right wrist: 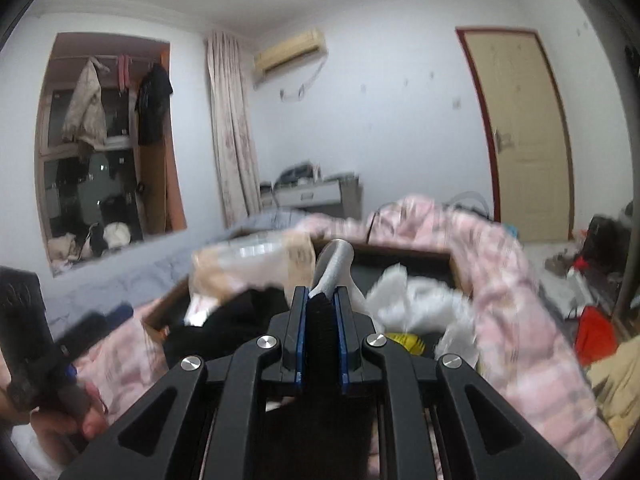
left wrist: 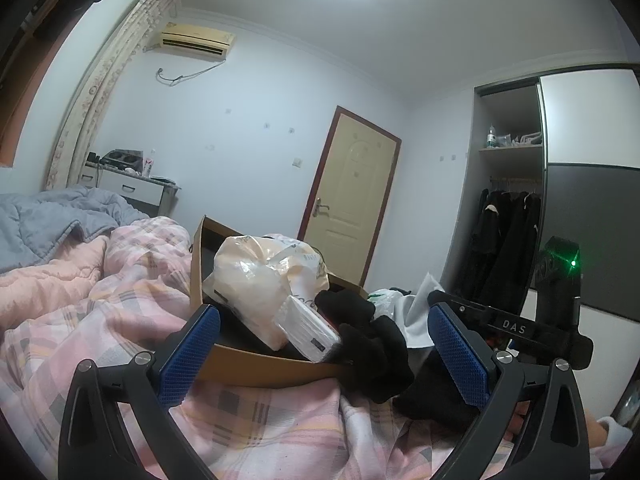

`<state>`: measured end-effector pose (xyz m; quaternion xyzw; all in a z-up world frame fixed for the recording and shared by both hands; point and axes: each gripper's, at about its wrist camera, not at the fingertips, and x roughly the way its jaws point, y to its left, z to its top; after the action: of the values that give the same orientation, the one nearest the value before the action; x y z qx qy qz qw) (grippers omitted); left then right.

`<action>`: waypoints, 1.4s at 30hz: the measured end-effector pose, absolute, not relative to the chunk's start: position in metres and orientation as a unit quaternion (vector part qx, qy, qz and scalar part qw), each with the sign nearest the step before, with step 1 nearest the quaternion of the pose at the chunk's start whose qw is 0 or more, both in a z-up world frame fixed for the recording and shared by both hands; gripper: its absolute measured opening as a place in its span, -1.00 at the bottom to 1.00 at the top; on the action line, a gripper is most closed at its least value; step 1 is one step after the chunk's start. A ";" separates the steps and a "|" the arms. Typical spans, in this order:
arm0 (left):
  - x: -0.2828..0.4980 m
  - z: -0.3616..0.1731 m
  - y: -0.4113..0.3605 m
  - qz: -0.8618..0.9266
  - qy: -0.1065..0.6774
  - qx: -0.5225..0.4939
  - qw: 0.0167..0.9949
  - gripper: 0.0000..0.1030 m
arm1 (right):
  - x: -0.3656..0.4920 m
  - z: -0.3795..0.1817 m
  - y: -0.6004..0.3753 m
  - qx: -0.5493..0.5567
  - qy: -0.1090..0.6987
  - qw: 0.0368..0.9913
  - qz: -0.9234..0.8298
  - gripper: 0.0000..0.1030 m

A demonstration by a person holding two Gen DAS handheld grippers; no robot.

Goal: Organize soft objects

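A brown cardboard box (left wrist: 256,364) lies on the pink plaid quilt (left wrist: 120,288). It holds a beige plastic bag (left wrist: 248,276) and a clear packet (left wrist: 308,328). Black socks (left wrist: 376,356) hang over its near right edge. My left gripper (left wrist: 324,356) is open, its blue pads either side of the box's near edge. My right gripper (right wrist: 322,308) is shut on a black and grey sock (right wrist: 332,268), held above the box (right wrist: 400,252). In this blurred view the box holds black cloth (right wrist: 240,320) and white plastic (right wrist: 416,300).
The right gripper's body (left wrist: 556,312) shows at the right of the left wrist view. A grey blanket (left wrist: 48,216) lies behind the quilt. A door (left wrist: 352,188), an open wardrobe with dark clothes (left wrist: 504,236) and a white dresser (left wrist: 132,188) stand beyond. Clutter lies on the floor (right wrist: 592,320).
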<state>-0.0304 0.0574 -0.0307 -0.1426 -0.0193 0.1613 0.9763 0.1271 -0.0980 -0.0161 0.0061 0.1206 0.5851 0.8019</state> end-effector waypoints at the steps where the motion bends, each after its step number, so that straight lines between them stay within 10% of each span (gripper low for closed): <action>1: -0.030 -0.031 0.057 0.161 -0.018 -0.141 0.977 1.00 | 0.127 -0.016 -0.098 0.007 0.120 0.803 0.583 -0.82; 22: -0.018 -0.027 0.039 0.198 0.011 -0.089 0.976 1.00 | 0.119 -0.030 -0.077 -0.115 0.175 0.804 0.557 -0.79; 24: -0.016 -0.026 0.035 0.202 0.014 -0.079 0.976 1.00 | 0.118 -0.030 -0.076 -0.119 0.177 0.802 0.557 -0.68; 29: -0.014 -0.026 0.030 0.199 0.015 -0.066 0.978 1.00 | 0.112 -0.032 -0.071 -0.141 0.181 0.799 0.556 0.36; 42: -0.014 -0.027 0.036 0.194 0.017 -0.074 0.978 1.00 | 0.110 -0.021 -0.091 -0.104 0.143 0.809 0.560 0.84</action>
<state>-0.0143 0.0356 -0.0268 -0.0738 0.0169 0.1937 0.9781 0.1104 -0.0908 -0.0215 -0.1044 0.1431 0.5602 0.8092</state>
